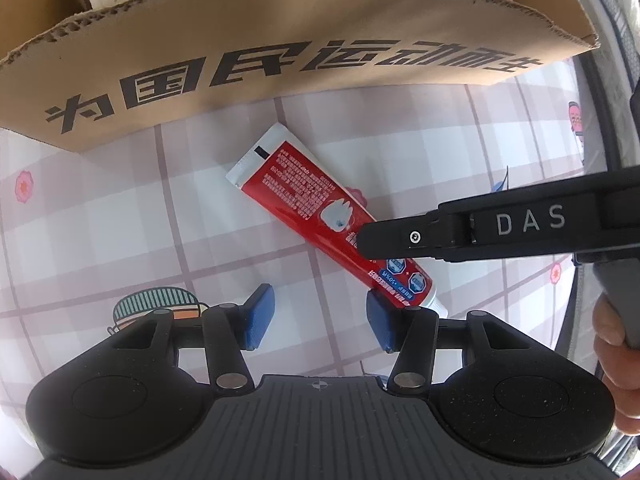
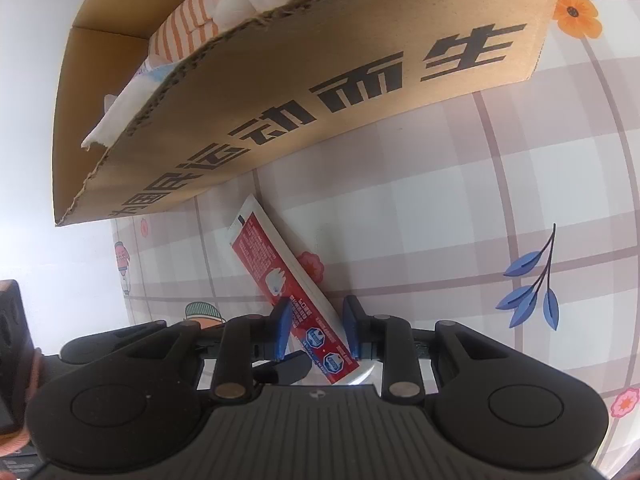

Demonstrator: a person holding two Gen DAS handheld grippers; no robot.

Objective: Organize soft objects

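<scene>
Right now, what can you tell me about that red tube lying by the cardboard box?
The red tube looks like toothpaste: soft glossy plastic, red with white print, a tooth picture and blue badges, a flat white crimped end and a white neck. It lies flat and slantwise on the checked tablecloth, crimped end toward the cardboard box, apart from it. The right gripper straddles its lower part, blue pads on either side; whether they press it is unclear. The left gripper is open beside the neck end.
</scene>
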